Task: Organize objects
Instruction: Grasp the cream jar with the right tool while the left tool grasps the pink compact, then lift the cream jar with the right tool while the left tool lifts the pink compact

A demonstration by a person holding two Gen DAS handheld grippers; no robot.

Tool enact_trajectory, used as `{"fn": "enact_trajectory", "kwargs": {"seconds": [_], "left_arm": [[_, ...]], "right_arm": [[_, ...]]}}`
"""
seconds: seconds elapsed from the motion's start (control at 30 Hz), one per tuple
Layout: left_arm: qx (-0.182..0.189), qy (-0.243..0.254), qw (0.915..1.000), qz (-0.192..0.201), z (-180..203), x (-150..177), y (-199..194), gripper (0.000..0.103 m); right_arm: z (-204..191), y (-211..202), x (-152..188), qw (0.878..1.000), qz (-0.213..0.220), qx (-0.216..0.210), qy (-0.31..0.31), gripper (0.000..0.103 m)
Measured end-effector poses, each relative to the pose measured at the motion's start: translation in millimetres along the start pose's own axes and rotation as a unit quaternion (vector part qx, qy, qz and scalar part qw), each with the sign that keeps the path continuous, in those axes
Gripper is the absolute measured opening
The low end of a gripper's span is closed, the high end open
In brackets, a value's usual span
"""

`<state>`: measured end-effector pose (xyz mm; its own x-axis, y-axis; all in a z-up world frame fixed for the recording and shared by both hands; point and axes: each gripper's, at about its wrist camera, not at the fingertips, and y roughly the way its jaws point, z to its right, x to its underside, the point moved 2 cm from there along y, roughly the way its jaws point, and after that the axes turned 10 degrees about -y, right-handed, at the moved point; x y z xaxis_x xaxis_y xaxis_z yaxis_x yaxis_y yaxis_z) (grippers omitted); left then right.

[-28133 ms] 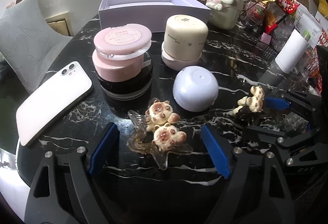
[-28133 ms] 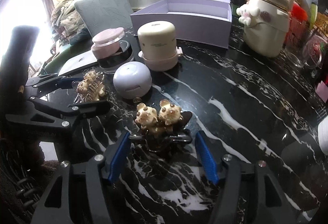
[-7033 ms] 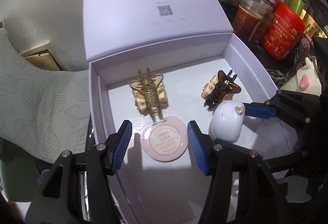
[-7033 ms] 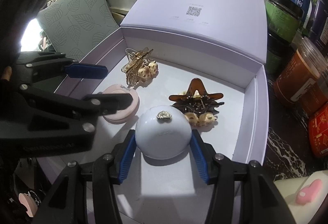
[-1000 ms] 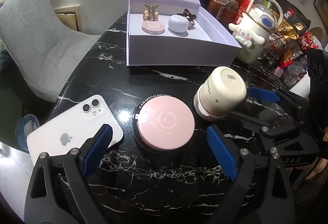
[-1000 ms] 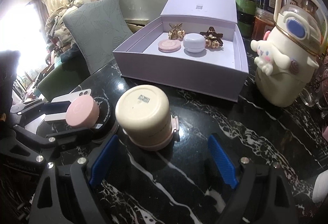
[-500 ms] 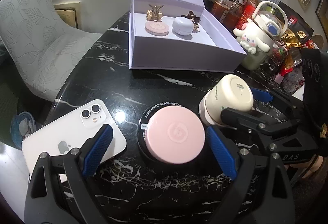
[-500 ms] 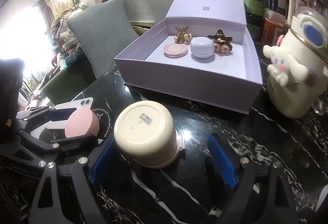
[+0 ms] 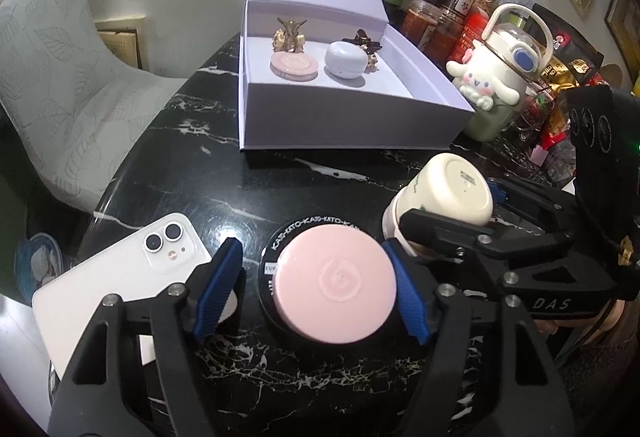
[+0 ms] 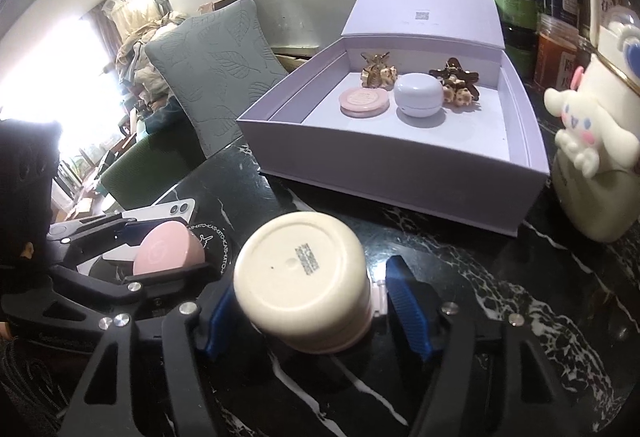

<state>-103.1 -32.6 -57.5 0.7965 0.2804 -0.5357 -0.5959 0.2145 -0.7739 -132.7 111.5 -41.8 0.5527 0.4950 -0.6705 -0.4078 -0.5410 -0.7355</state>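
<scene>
1. My left claw (image 9: 316, 293) has just been closing around the pink jar (image 9: 335, 284); the right pad touches its black base, the left pad's contact is unclear.
2. My right claw (image 10: 316, 311) has just closed onto the cream cup (image 10: 302, 279), tilted.
3. The box (image 9: 352, 133) sits beyond.

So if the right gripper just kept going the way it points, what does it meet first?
The cream jar, already between the right gripper's closing blue pads. Past it lies bare table, then probably the lavender box's front wall.
</scene>
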Motion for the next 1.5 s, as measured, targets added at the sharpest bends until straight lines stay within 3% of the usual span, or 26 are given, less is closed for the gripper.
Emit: {"fn": "enact_trajectory", "kwargs": {"seconds": [0.17, 0.23, 0.33, 1.5], "left_arm": [[0.0, -0.001, 1.0, 0.004, 0.4, -1.5, -0.3, 0.063], [-0.001, 0.0, 1.0, 0.005, 1.3, -2.3, -0.8, 0.056], [-0.004, 0.003, 1.0, 0.006, 2.5, -3.0, -1.7, 0.05], [-0.017, 0.024, 0.9994, 0.015, 16.2, 11.8, -28.4, 0.05]], "right_arm": [[1.2, -0.3, -0.2, 1.0, 0.003, -0.001, 0.0, 0.068], [0.8, -1.9, -0.8, 1.0, 0.008, -0.005, -0.001, 0.061], [0.4, -3.1, -1.7, 1.0, 0.007, -0.002, -0.004, 0.059], [-6.4, -35.0, 5.9, 0.999, 0.02, 0.029, -0.014, 0.056]]}}
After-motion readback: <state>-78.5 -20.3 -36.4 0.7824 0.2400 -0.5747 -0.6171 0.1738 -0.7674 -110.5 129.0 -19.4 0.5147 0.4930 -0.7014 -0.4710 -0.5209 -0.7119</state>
